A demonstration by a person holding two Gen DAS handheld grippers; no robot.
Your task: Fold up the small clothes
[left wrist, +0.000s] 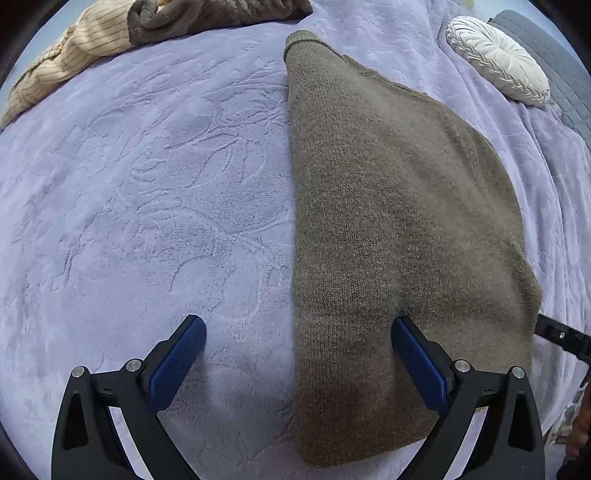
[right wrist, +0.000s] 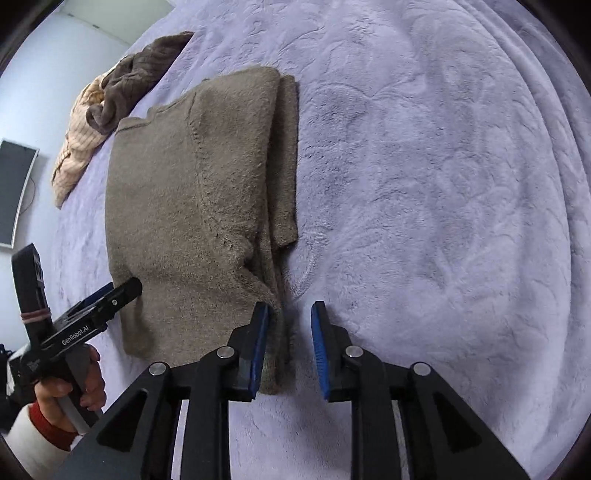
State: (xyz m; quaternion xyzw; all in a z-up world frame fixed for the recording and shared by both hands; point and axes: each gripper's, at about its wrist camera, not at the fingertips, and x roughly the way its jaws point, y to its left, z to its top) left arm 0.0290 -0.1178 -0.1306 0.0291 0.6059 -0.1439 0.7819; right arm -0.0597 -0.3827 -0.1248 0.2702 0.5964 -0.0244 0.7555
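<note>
- Folded olive sweater (left wrist: 399,221) lies flat on the lavender bedspread (left wrist: 147,184).
- Left tongs (left wrist: 298,354) gape wide over its near edge; right tongs (right wrist: 289,347) apart at its corner.
- Crumpled clothes (left wrist: 110,33) and a white round cushion (left wrist: 498,61) lie farther back on the bed.

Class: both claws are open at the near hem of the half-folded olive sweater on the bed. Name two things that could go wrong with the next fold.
1. The right claw straddles stacked edges of the sweater; it may pinch only some layers, so the fold slips.
2. The left claw gapes wide, one finger over the blanket; closing might catch plush too.
</note>
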